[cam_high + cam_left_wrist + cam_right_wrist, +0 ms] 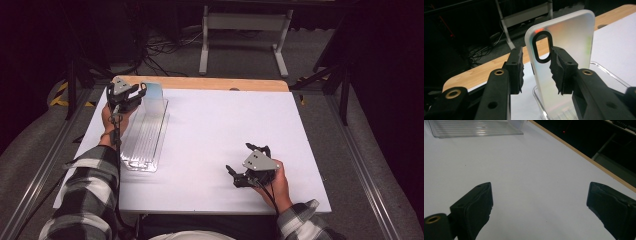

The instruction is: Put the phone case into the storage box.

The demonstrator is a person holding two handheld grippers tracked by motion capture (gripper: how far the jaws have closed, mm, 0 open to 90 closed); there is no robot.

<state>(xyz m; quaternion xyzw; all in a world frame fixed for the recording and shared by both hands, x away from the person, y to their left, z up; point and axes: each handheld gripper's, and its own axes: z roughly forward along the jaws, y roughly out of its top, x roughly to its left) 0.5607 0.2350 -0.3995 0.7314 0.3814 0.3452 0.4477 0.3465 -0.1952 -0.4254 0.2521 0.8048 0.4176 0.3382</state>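
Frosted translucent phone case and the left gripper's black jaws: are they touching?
Cannot tell. In the left gripper view the frosted translucent phone case stands upright between the left gripper jaws; the right jaw overlaps its face, the left shows a gap.

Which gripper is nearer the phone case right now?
Left. The left gripper has its jaws on either side of the upright phone case, over the far end of the clear tray. The right gripper sits open, far across the table.
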